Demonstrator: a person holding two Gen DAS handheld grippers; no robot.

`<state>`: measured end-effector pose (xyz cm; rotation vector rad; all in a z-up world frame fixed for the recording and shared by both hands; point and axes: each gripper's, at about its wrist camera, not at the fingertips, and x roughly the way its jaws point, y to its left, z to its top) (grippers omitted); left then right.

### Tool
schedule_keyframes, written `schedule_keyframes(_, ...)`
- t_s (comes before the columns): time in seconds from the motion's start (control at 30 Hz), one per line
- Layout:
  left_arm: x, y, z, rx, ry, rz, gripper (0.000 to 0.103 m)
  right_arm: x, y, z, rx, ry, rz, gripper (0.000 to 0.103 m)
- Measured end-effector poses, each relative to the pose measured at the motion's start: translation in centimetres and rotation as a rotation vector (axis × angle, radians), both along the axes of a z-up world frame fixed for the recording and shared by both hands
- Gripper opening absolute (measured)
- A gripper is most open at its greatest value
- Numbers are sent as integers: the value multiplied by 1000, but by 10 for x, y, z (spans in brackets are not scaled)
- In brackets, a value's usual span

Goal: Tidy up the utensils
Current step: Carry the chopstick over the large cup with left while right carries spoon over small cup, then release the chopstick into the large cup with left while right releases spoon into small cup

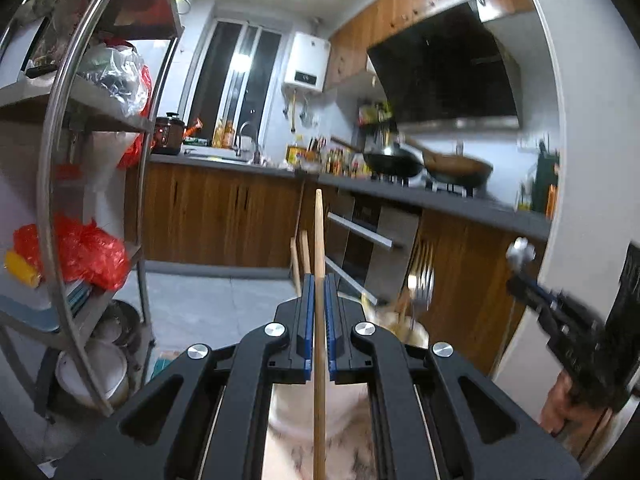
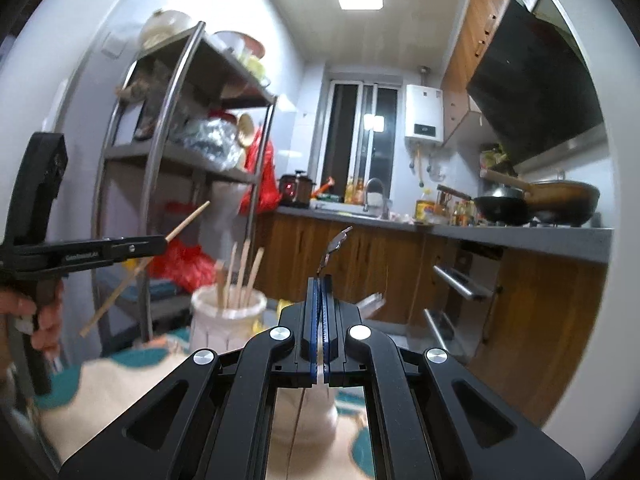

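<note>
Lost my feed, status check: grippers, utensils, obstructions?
Left gripper shut on wooden chopstick. Right gripper shut on metal utensil. White holder below with wooden sticks. Nothing blocking.

Steel rack [image 2: 168, 168] left; open floor [image 1: 224, 300]

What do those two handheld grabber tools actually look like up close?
Both are matte black. The left gripper and right gripper each have two flat fingers lined with ridged blue pads, angular linkage arms with cut-out slots, and round silver pivot bolts. From the side, one shows small white lettering and a pistol-style handle.
</note>
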<state>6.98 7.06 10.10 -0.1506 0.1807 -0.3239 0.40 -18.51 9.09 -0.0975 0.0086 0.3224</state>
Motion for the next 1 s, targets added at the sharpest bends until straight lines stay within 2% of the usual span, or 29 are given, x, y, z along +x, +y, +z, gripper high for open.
schedule_keyframes(0.13,16,-4,19,-26,-54,10,5,21,-9,15,104,2,21,3)
schedule_keyframes(0.37,54,-21,38,-42,-141,54,5,59,-17,26,214,-10,34,2)
schedule_keyframes(0.5,82,-26,38,-81,-140,57,5,77,-18,28,262,-43,20,3)
schedule_keyframes(0.57,89,-29,34,-91,-150,71,5,83,-16,25,266,-52,11,3)
schedule_keyframes(0.67,94,-33,24,-67,-172,88,5,94,-13,14,253,-46,-1,3)
schedule_keyframes(0.83,99,-33,7,-68,-156,83,5,109,-6,-3,216,12,14,3)
schedule_keyframes(1.0,83,-20,-9,-76,-142,78,5,114,-2,-16,174,68,40,3)
